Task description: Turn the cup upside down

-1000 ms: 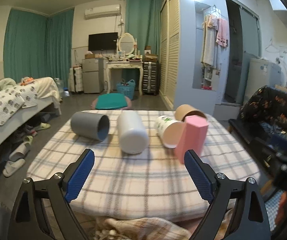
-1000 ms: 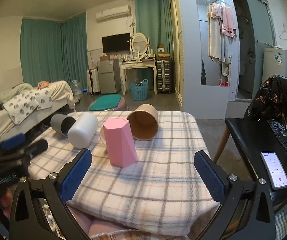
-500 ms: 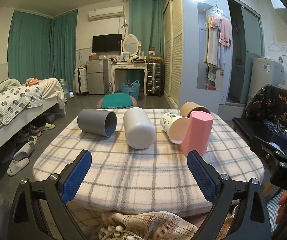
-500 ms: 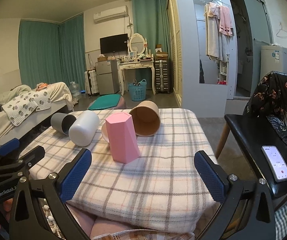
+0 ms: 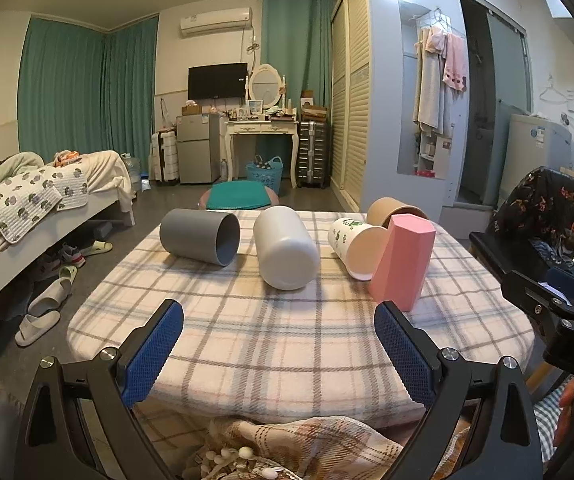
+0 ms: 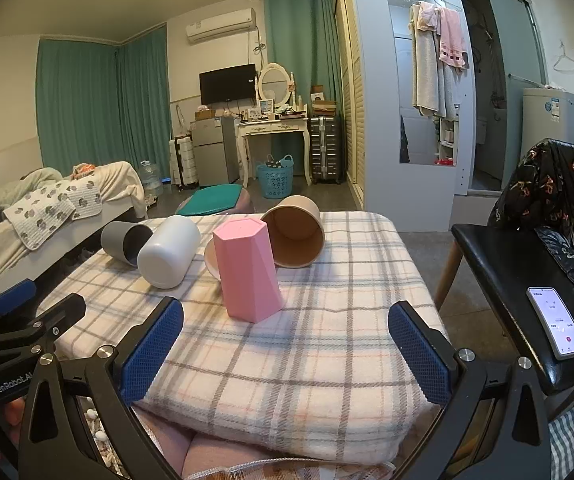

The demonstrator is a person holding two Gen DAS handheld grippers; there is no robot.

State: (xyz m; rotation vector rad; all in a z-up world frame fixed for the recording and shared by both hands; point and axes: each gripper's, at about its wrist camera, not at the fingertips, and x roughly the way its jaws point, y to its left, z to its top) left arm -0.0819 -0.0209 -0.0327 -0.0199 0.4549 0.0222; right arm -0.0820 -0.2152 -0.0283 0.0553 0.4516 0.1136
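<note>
Both wrist views (2 low fisheyes) face across the table [image 5: 287,360] [image 6: 327,360] from its near edge.

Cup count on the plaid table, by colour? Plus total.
grey cup, on its side: 1
white cup, on its side: 1
white cup with green print, on its side: 1
brown paper cup, on its side: 1
pink faceted cup, standing on end: 1
Total: 5

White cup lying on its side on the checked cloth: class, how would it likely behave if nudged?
The white cup is a smooth cylinder on its side, so it probably rolls sideways. The soft cloth may slow it. It looks light, likely plastic.
</note>
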